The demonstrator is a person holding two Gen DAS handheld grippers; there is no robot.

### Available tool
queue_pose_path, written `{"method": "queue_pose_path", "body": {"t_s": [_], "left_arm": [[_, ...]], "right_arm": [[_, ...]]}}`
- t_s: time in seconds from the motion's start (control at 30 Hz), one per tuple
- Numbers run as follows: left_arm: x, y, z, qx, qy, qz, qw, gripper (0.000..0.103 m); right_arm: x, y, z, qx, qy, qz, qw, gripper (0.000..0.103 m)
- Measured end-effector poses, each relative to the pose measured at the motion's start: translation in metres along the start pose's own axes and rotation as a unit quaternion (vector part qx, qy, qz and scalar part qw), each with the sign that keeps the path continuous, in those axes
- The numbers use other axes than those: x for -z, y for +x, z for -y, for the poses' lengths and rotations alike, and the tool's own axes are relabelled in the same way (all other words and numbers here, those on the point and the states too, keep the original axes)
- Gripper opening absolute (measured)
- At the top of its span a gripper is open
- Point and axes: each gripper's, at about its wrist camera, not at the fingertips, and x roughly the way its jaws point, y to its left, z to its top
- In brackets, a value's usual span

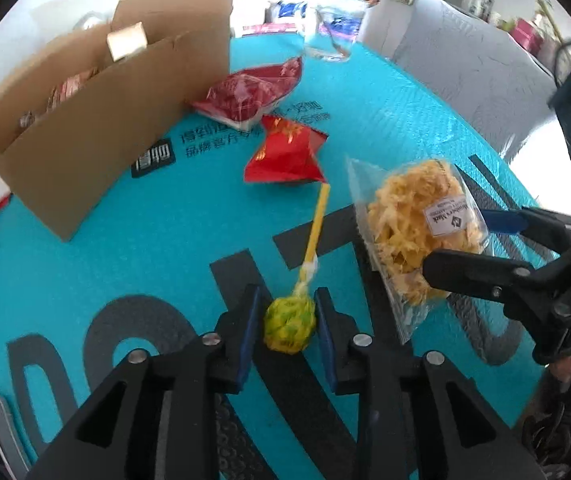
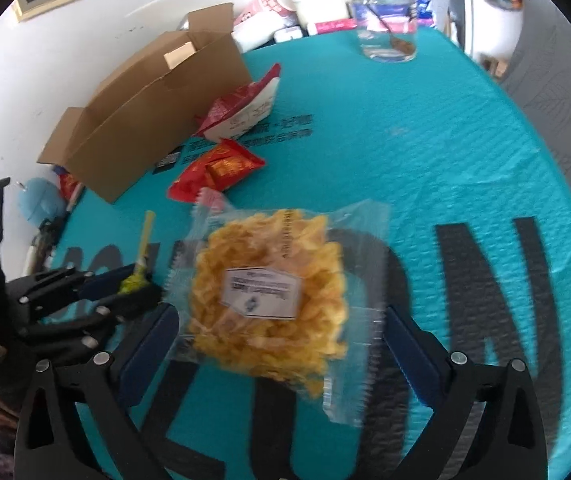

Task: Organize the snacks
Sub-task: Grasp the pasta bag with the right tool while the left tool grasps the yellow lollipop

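The left gripper [image 1: 288, 334] fingers pinch a yellow lollipop [image 1: 290, 330]. The right gripper [image 2: 281, 334] fingers stand wide open around a clear bag of chips [image 2: 269, 300] on the desk [image 2: 425, 152].

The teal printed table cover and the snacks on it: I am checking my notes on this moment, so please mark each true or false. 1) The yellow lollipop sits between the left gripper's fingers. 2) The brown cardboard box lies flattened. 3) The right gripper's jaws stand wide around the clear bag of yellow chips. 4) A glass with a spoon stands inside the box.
1) True: the yellow lollipop sits between the fingers of the left gripper.
2) False: the brown cardboard box stands open with its flaps up.
3) True: the right gripper is open around the clear bag of yellow chips.
4) False: the glass with a spoon stands on the teal table cover, apart from the box.
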Motion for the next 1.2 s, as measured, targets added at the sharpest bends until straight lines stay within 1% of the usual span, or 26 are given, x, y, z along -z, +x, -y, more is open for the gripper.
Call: {"method": "queue_pose_path", "body": {"t_s": [0.07,0.27,0.4,0.5,0.53,0.6,0.67,0.73,0.9,0.93,0.97,1.0,1.03,1.1,1.2], "left_arm": [[0.002,-0.001,0.0,-0.001,0.001,0.003,1.0,0.027],[0.007,-0.008,-0.013,0.026,-0.03,-0.002,0.9992,0.027],[0.012,-0.008,-0.018,0.042,-0.038,0.001,0.9984,0.027],[0.017,-0.009,-0.017,0.039,-0.028,0.007,0.9988,0.027],[0.017,-0.009,-0.016,0.037,-0.025,0.01,0.999,0.027],[0.019,-0.008,-0.013,0.028,-0.017,0.017,0.9993,0.025],[0.019,-0.008,-0.011,0.014,-0.001,0.024,0.9996,0.025],[0.018,-0.008,-0.01,0.006,0.006,0.027,0.9996,0.025],[0.016,-0.008,-0.015,0.012,0.0,0.025,0.9996,0.025],[0.016,-0.008,-0.016,0.01,0.0,0.025,0.9996,0.025],[0.016,-0.007,-0.016,0.002,0.003,0.025,0.9997,0.025],[0.016,-0.007,-0.015,-0.011,0.009,0.025,0.9996,0.025],[0.016,-0.007,-0.016,-0.013,0.01,0.026,0.9995,0.025],[0.015,-0.007,-0.017,-0.006,0.003,0.025,0.9997,0.025],[0.014,-0.007,-0.024,0.005,-0.012,0.025,0.9996,0.025]], "right_arm": [[-0.001,0.002,-0.003,0.004,-0.003,0.006,1.0,0.103],[-0.005,0.007,-0.012,0.01,-0.009,-0.001,1.0,0.103],[-0.009,0.009,-0.017,0.002,-0.011,-0.001,1.0,0.103],[-0.008,0.015,-0.023,0.008,-0.021,-0.008,1.0,0.103],[-0.007,0.016,-0.027,0.019,-0.032,-0.004,0.999,0.103],[-0.005,0.023,-0.039,0.055,-0.072,-0.008,0.996,0.103],[-0.003,0.026,-0.043,0.067,-0.088,-0.007,0.994,0.103],[-0.001,0.027,-0.043,0.073,-0.092,-0.004,0.993,0.103],[0.003,0.028,-0.044,0.082,-0.103,0.003,0.991,0.102],[0.005,0.029,-0.046,0.09,-0.108,0.005,0.99,0.098],[0.007,0.029,-0.049,0.097,-0.121,0.007,0.988,0.084],[0.008,0.029,-0.054,0.101,-0.136,0.012,0.986,0.074],[0.009,0.026,-0.059,0.102,-0.146,0.017,0.984,0.055],[0.008,0.024,-0.06,0.088,-0.141,0.017,0.986,0.05],[0.008,0.022,-0.054,0.066,-0.127,0.028,0.989,0.044]]}}
